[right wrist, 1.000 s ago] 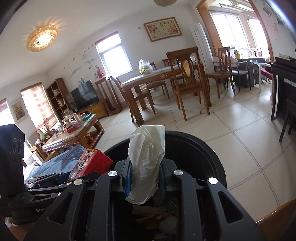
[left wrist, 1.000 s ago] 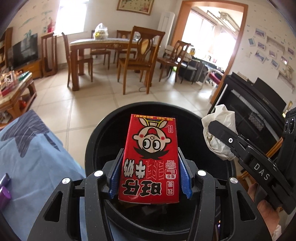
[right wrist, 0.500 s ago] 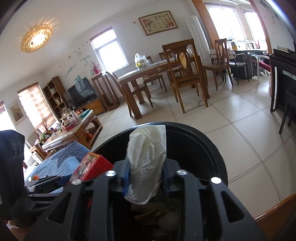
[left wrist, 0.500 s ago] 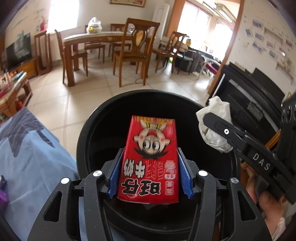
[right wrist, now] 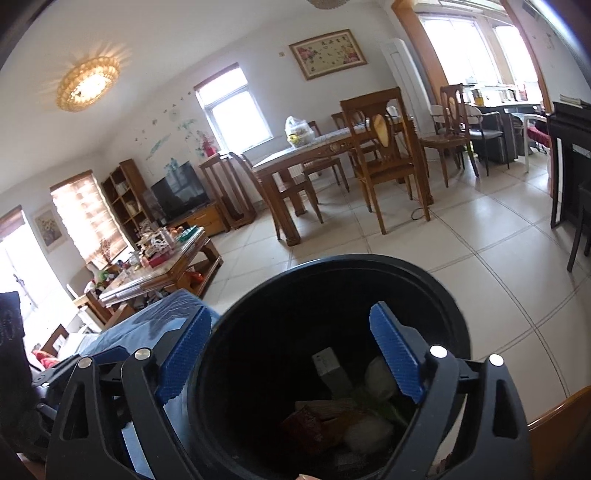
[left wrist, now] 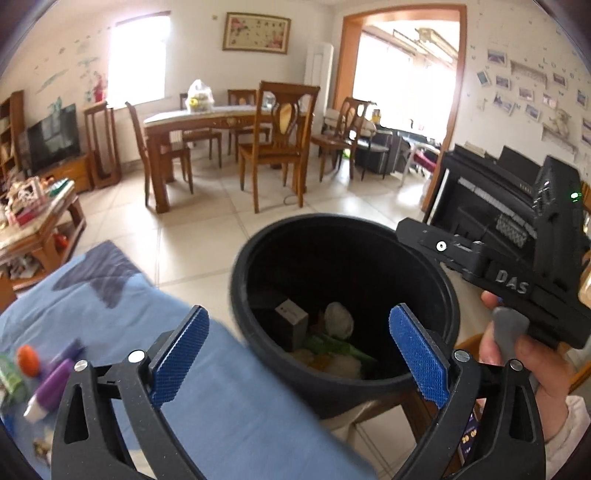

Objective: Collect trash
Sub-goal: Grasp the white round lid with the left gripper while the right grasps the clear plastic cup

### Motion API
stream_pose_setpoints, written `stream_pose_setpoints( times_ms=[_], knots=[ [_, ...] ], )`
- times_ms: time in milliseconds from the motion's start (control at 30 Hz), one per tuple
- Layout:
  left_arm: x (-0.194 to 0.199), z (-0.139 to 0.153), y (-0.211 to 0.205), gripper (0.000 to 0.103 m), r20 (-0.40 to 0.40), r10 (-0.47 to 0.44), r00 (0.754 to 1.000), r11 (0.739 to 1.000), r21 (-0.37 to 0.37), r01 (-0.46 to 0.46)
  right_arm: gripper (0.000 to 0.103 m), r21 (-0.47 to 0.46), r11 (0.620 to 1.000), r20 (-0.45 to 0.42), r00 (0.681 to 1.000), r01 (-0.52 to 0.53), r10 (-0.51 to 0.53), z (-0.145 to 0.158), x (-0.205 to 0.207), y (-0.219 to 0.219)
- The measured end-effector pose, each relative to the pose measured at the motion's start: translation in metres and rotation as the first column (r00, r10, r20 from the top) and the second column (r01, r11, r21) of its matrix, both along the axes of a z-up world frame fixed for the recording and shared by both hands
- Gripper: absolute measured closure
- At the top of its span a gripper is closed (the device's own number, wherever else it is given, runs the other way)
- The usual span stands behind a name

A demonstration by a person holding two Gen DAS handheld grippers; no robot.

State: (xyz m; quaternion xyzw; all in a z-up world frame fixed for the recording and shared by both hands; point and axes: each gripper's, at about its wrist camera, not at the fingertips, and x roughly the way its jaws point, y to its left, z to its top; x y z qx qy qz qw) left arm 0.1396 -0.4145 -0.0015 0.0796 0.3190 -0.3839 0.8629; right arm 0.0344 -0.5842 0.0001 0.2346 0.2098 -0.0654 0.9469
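Black bin [left wrist: 343, 387] now holds the trash [right wrist: 325, 417] at its bottom; left gripper [left wrist: 299, 354] and right gripper [right wrist: 291, 354] have just spread their jaws, empty. More litter [left wrist: 44, 373] waits far left on the blue cloth [left wrist: 221, 398].

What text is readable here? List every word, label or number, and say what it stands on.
"DAS": raised letters on the body of the right gripper, seen in the left wrist view.
Yellowish digits on a dark card below the bin: cut off, too blurred to read.
Small mark on the grey box in the bin: too small to read.
Wall photos and framed picture: no legible writing.
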Motion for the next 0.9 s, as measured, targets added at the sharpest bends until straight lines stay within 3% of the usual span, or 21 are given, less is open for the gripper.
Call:
stream_pose_setpoints(
  times_ms=[167, 333, 433, 533, 700, 767, 900],
  knots=[
    [-0.010, 0.015, 0.069, 0.007, -0.004, 0.094, 0.996, 0.994, -0.052, -0.094, 0.016, -0.028, 0.997, -0.003, 0.998, -0.066, 0.066, 0.010, 0.011, 0.036],
    [-0.012, 0.025, 0.161, 0.007, 0.016, 0.262, 0.965, 0.963, -0.066, -0.260, 0.016, -0.058, 0.983, -0.020, 0.985, -0.173, 0.173, 0.019, 0.034, 0.092],
    [-0.013, 0.025, 0.227, 0.007, 0.003, 0.372, 0.928, 0.926, -0.074, -0.370, 0.016, -0.078, 0.966, -0.031, 0.969, -0.248, 0.246, 0.022, 0.048, 0.130],
    [-0.012, 0.021, 0.296, 0.007, -0.017, 0.483, 0.876, 0.873, -0.073, -0.482, 0.016, -0.092, 0.937, -0.049, 0.941, -0.337, 0.334, 0.023, 0.064, 0.174],
    [-0.005, 0.009, 0.390, 0.009, -0.063, 0.619, 0.783, 0.783, -0.038, -0.621, 0.016, -0.083, 0.863, -0.081, 0.867, -0.498, 0.492, 0.027, 0.092, 0.249],
    [0.001, -0.001, 0.417, 0.018, -0.086, 0.655, 0.751, 0.754, 0.013, -0.656, 0.016, -0.060, 0.819, -0.095, 0.820, -0.570, 0.564, 0.029, 0.106, 0.282],
    [0.020, -0.018, 0.451, 0.030, -0.144, 0.673, 0.726, 0.739, 0.079, -0.669, 0.016, -0.046, 0.742, -0.126, 0.741, -0.668, 0.659, 0.029, 0.131, 0.346]
  ],
)
